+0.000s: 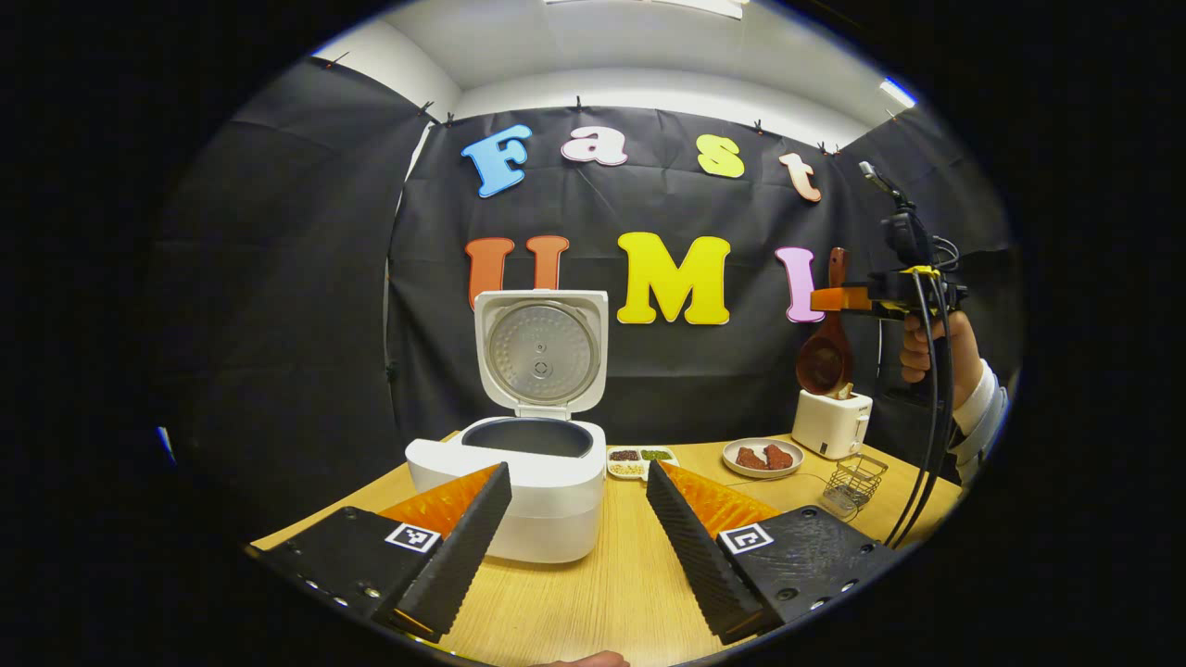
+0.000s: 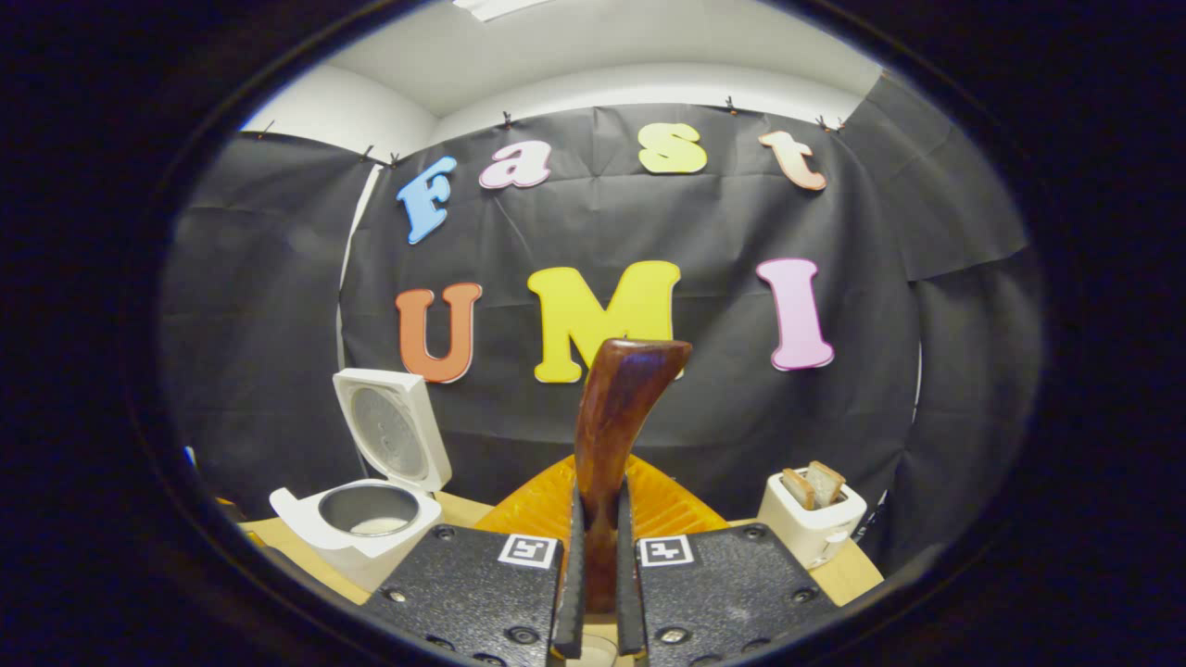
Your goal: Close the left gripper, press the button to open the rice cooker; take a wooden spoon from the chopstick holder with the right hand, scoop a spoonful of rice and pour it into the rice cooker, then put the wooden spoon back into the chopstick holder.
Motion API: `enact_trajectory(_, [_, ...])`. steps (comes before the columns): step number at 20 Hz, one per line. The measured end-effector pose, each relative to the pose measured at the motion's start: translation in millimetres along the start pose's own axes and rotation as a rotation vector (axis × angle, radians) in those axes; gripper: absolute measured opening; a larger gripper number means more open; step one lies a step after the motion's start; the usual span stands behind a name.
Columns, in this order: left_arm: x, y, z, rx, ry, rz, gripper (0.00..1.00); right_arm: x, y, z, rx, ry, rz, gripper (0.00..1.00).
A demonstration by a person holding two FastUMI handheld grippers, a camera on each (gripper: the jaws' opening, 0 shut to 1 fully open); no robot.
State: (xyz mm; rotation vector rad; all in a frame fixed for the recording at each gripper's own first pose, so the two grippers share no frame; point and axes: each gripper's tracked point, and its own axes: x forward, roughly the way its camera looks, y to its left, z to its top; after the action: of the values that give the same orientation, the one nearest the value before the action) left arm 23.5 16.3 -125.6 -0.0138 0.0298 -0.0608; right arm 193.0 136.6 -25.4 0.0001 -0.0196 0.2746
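Note:
The white rice cooker (image 1: 547,505) stands on the wooden table (image 1: 611,593) with its lid (image 1: 542,352) raised upright. My left gripper (image 1: 576,542) is open, just in front of the cooker, with nothing between its fingers. High at the far right, a hand holds my right gripper (image 1: 834,298), which is shut on the handle of the wooden spoon (image 1: 825,363). The spoon hangs bowl down above the toaster (image 1: 831,421). In the right gripper view the spoon handle (image 2: 616,417) rises between the shut fingers of my right gripper (image 2: 599,565). The open cooker (image 2: 366,519) lies low to the left.
A wire mesh holder (image 1: 854,479) sits near the table's right edge, in front of the toaster (image 2: 813,514) with bread slices. A plate of red-brown pieces (image 1: 763,458) and a small divided dish (image 1: 639,460) lie behind the cooker's right side.

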Motion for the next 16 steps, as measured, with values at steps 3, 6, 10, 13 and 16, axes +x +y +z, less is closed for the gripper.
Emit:
enact_trajectory(3, [4,-9,-2,0.021,0.014,0.000,0.94,-18,-56,-31,0.019,0.015,-0.114,0.19])
enact_trajectory(6, [8,-13,1,0.021,0.006,0.004,0.94,-33,-93,-69,0.031,0.058,-0.178,0.19])
enact_trajectory(10, [13,-26,-3,-0.004,0.010,-0.001,0.94,-48,-130,-112,0.003,0.120,-0.238,0.19])
enact_trajectory(13, [16,-35,-7,-0.005,0.014,-0.008,0.94,-52,-135,-115,0.036,0.129,-0.225,0.19])
enact_trajectory(16, [17,-42,-5,0.011,0.018,-0.011,0.94,-49,-129,-116,0.044,0.126,-0.190,0.20])
